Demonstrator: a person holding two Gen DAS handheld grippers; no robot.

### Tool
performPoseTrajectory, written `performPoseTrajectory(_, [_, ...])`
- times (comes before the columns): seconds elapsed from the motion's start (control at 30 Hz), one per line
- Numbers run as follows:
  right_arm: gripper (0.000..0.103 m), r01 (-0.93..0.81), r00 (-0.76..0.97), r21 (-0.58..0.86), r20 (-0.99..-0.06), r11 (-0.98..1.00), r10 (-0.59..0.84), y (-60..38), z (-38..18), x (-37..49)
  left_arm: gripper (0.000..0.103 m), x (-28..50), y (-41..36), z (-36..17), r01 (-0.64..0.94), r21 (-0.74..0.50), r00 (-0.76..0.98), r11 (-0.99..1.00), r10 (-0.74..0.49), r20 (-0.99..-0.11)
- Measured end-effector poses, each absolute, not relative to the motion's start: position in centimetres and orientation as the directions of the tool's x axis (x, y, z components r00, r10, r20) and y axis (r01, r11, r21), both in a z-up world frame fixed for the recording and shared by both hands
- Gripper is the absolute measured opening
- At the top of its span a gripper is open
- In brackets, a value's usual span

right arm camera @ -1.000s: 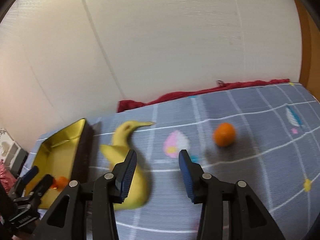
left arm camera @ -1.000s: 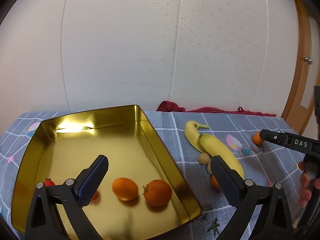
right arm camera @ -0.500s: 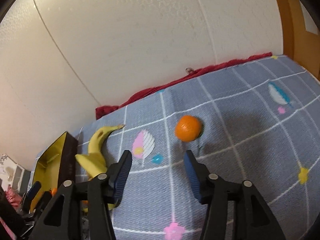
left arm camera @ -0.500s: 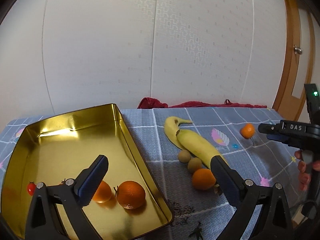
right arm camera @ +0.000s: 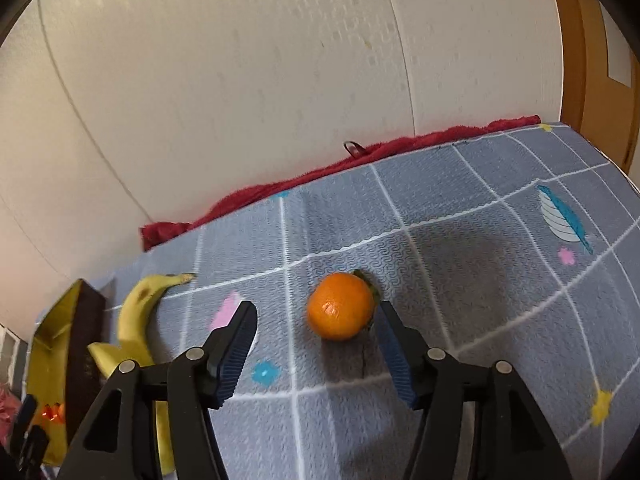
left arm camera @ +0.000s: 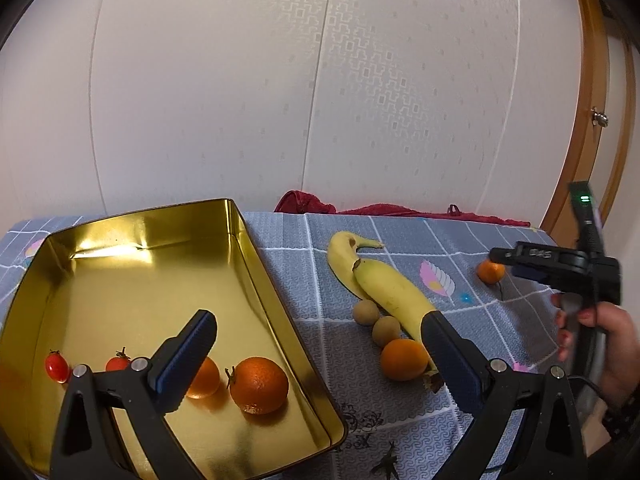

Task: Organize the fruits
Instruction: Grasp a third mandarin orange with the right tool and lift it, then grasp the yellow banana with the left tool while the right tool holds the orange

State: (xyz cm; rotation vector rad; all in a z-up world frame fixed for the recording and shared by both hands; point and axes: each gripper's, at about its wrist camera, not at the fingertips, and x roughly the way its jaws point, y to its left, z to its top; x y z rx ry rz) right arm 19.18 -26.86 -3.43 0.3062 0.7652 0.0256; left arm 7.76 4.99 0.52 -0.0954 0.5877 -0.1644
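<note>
The gold tin tray (left arm camera: 256,264) stood at the left of the grey checked tablecloth (right arm camera: 460,240), its long axis running away from the cameras toward the wall. It held two tangerines (left arm camera: 259,385) side by side near its front wall and two cherry tomatoes (left arm camera: 56,365) at its front left; the rest of its floor was bare.

On the cloth to the right of the tray lay two bananas (left arm camera: 394,294), touching, their length running from the far left toward the near right. Against their near side sat two small tan round fruits (left arm camera: 366,312), kind not determinable, and one loose tangerine (left arm camera: 403,359).

The lone tangerine (right arm camera: 340,306) lay well apart at the right, directly ahead of the right gripper (right arm camera: 316,328) and between its two fingers, close to the right-hand pad; contact there could not be confirmed. The right jaws were opening and did not press on the fruit. The right hand (left arm camera: 600,340) was plainly the nearer to it.

The left gripper (left arm camera: 316,340) hung over the tray's near right corner, jaws spread wide and holding nothing

Judgement: the coming move is a short advance and closure on the lone tangerine
</note>
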Motion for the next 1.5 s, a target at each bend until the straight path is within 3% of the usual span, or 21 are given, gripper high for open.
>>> performPoseTrajectory(0.17, [0.062,0.096,0.702,0.252,-0.703,0.963,0.114,-26.8,-4.8,21.2,0.103,7.5,3.9,0.5,0.162,-0.088,0.822,0.983,-0.184,-0.538])
performPoseTrajectory(0.33, [0.041,0.112,0.682,0.264,-0.722,0.958,0.119,-27.3,-5.9,21.9,0.103,7.5,2.0,0.2,0.224,-0.056,0.811,0.973,-0.218,-0.543])
performPoseTrajectory(0.6, [0.040,0.103,0.679,0.252,-0.725,0.962,0.117,-27.2,-5.8,21.5,0.103,8.0,-0.7,-0.9,0.288,0.005,0.788,0.958,-0.234,-0.570])
performPoseTrajectory(0.83, [0.040,0.087,0.688,0.298,-0.708,0.951,0.159,-27.2,-4.9,20.0,0.103,9.4,-1.8,-0.7,0.298,-0.076,0.770,0.952,-0.286,-0.570])
performPoseTrajectory(1.07, [0.040,0.062,0.696,0.350,-0.686,0.935,0.211,-26.7,-4.0,18.7,0.103,14.4,-4.7,-2.1,0.241,-0.186,0.659,0.953,-0.301,-0.689])
performPoseTrajectory(1.2, [0.040,0.051,0.699,0.349,-0.681,0.936,0.217,-26.4,-3.8,18.2,0.100,16.0,-5.8,-3.2,0.199,-0.185,0.611,0.963,-0.269,-0.745])
performPoseTrajectory(1.5, [0.040,0.062,0.689,0.343,-0.694,0.937,0.208,-26.3,-4.6,18.2,0.099,15.8,-7.3,-3.6,0.223,-0.082,0.632,0.971,-0.208,-0.746])
